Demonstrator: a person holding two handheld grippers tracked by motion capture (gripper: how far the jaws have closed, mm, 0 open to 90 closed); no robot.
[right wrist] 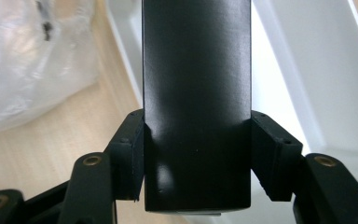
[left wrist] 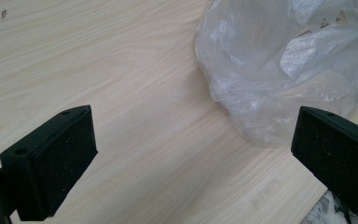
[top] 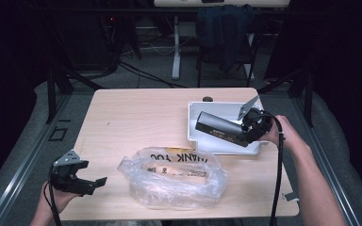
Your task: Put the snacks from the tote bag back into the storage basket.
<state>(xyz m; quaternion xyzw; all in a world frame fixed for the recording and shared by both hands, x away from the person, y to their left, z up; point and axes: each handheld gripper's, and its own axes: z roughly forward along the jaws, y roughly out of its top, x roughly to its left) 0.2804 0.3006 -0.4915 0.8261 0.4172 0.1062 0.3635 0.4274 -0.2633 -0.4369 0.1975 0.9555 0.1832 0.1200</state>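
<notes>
Nearest to me, my left gripper [top: 82,181] hangs low at the front left corner of the table [top: 122,122], its jaws spread wide with nothing between them and aimed toward the clear plastic bag [top: 174,181]; in the left gripper view the bag [left wrist: 279,70] lies just beyond the right pad, not yet touched. I hold it there, I judge, so it is ready to pinch the crumpled film and steady or open the bag. The bag sits near the front edge, slumped on its side, with printed lettering on its far flank and a tan, paper-wrapped item [top: 174,172] showing dimly through the plastic. Farther out and to the right, my right gripper [top: 245,133] is clamped on one end of a long black box [top: 219,128]; the right gripper view shows both pads pressed flat against its opposite sides [right wrist: 196,93], the box running straight out from the jaws. I carry it lying roughly level above the white tray [top: 226,148], pointing left toward the bag, which suggests it is either coming out of the tray or heading for the bag. Beyond the table's far edge stand a desk leg and a chair draped with dark cloth.
</notes>
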